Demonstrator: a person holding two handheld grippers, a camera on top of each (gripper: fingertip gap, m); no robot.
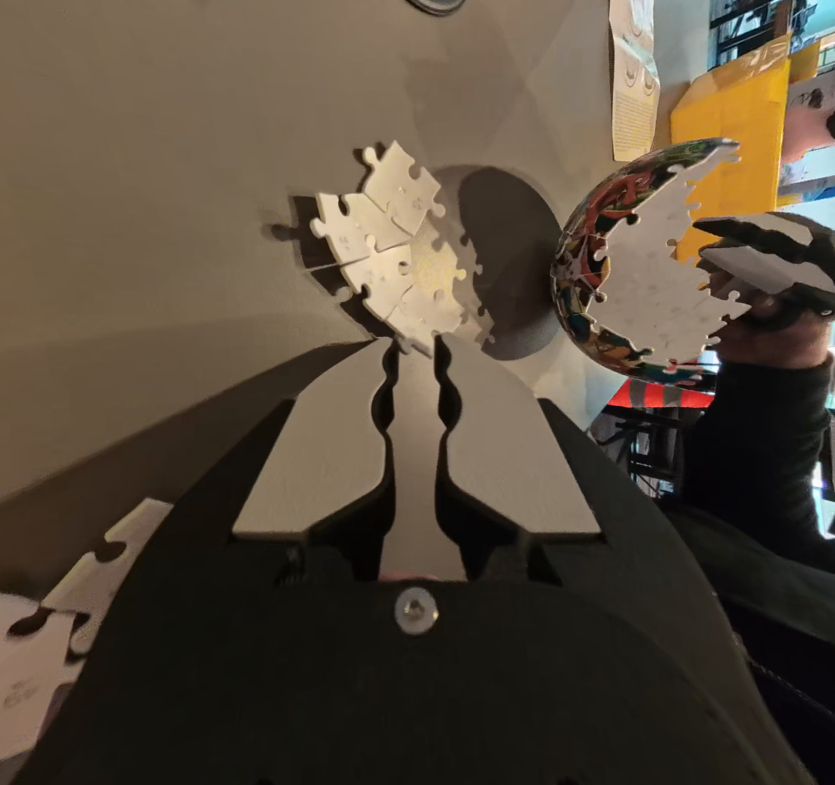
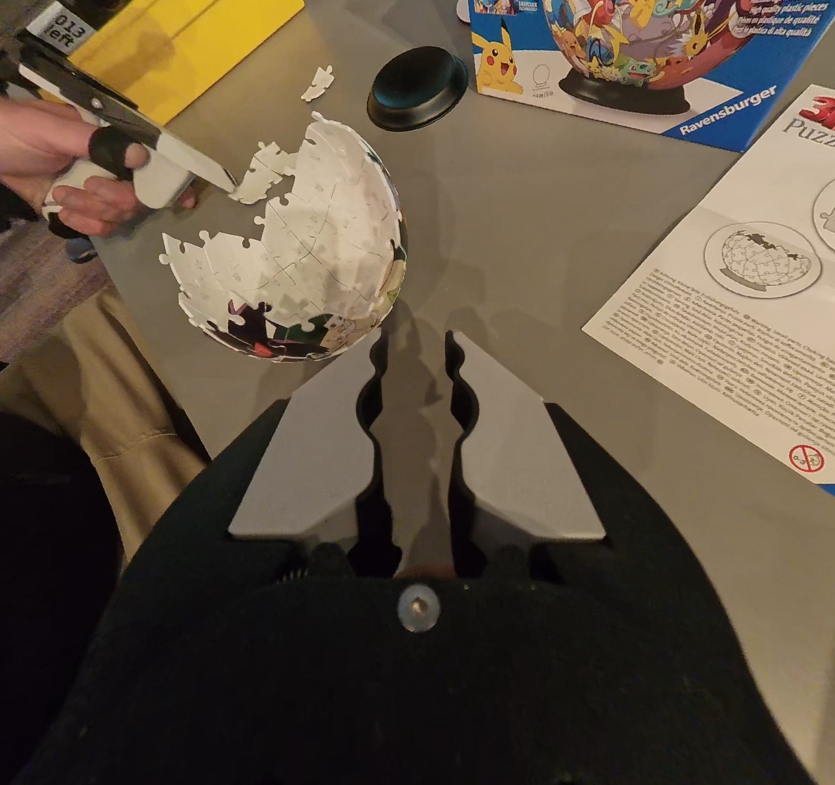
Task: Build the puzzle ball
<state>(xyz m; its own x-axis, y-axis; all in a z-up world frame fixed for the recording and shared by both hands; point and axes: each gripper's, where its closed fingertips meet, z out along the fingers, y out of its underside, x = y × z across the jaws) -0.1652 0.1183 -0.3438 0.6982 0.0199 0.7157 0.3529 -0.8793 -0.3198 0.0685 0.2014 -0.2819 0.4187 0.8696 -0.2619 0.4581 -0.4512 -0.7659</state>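
The left hand-held gripper (image 1: 415, 342) pinches the lower edge of a curved cluster of joined puzzle pieces (image 1: 397, 243), white inner sides facing the camera, and holds it clear of the grey tabletop (image 1: 180, 130). In the right wrist view that cluster (image 2: 262, 176) sits at the tip of the left hand-held gripper (image 2: 232, 187), just beside the jagged rim of the half-built puzzle ball (image 2: 307, 257). The right hand-held gripper (image 2: 415, 338) has its jaws slightly parted with nothing between them, and its tips hover near the ball's printed underside. The ball is an open shell (white inside, colourful outside); whether it rests on the tabletop or is held up cannot be told. A black stand (image 2: 415, 88) lies beyond the ball, with a loose white piece (image 2: 318, 83) to its left. Farther out are a yellow box (image 2: 189, 17), the blue puzzle box (image 2: 655, 27) and an instruction sheet (image 2: 723, 311).
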